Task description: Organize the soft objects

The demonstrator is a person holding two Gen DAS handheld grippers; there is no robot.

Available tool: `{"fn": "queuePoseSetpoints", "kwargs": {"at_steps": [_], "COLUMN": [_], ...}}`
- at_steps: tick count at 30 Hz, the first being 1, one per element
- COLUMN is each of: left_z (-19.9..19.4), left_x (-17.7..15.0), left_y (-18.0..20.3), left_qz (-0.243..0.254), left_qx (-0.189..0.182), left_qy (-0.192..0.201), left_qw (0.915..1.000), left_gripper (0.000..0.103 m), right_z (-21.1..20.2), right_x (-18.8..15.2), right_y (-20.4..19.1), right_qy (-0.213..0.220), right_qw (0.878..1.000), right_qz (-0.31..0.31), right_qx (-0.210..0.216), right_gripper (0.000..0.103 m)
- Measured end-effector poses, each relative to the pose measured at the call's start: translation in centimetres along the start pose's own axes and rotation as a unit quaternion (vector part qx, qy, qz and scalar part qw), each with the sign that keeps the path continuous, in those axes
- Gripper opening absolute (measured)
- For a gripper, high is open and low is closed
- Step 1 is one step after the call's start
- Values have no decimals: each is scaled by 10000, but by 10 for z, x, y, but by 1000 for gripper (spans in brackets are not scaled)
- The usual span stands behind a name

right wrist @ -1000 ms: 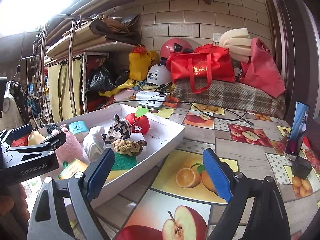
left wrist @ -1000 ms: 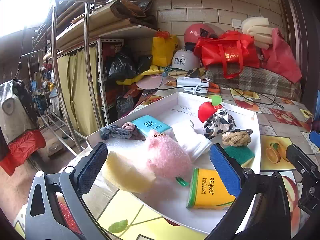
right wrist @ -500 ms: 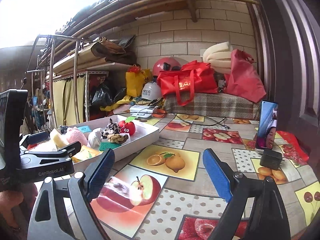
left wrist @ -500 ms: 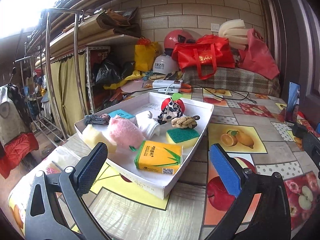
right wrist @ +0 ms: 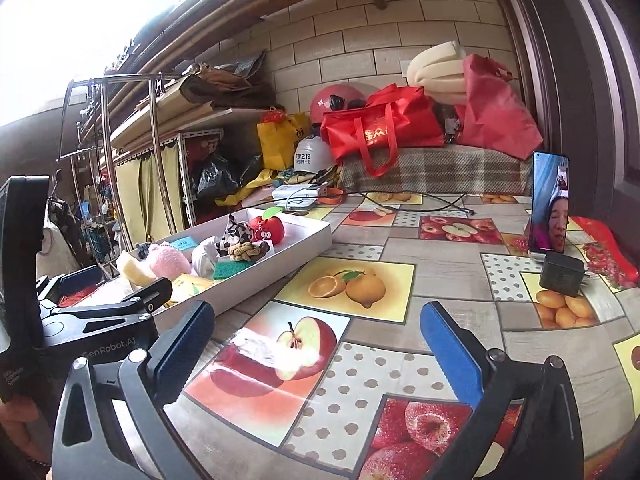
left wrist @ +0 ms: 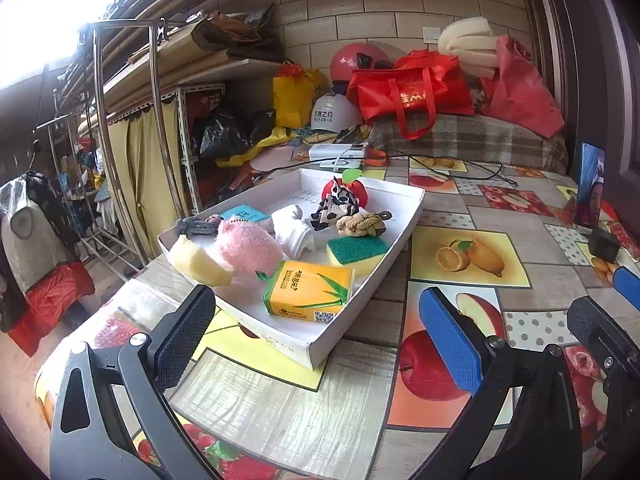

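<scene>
Fluffy pink plush [left wrist: 249, 245], knotted rope ball [left wrist: 361, 223] in white tray [left wrist: 405, 216]; both grippers' jaws apart, empty.

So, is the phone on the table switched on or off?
On. The phone stands upright and its screen shows a person's face.

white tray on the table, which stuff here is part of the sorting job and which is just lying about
Job: white tray, pink fluffy toy, yellow sponge, green scouring sponge, tissue pack, rope knot, apple plush.

Lying about: phone, red bag, white helmet.
</scene>
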State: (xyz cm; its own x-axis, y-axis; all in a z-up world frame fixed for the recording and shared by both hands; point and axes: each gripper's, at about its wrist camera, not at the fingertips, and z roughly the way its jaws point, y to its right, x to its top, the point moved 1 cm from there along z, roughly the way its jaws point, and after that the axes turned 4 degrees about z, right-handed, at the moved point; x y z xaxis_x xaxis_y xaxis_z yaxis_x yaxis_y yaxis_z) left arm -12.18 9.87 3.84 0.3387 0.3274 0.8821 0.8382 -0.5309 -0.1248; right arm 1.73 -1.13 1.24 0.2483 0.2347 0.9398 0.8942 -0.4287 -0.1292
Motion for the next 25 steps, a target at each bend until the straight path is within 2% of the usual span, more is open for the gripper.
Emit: {"fn": "queuePoseSetpoints", "kwargs": {"at_steps": [8,16,25], "left_z": [-8,-9,-9], "left_x": [10,10,9], "left_y": [0,-4,-8], "left_qz": [-114,-139,-191], "left_qx": [-126,40,4], "left_qy": [-61,-116,-124], "left_qw": [9998,9998,9997], "left_gripper": [103,103,103], "right_z": [-4,-4,-4], "right_x": [0,0,0], "right_y": [4,4,5], "right_qy": [30,26,21], "right_qw": [9999,9999,9999], "right_qz": [118,111,113], "right_qx": [7,3,4], "right_gripper": [103,103,103]}}
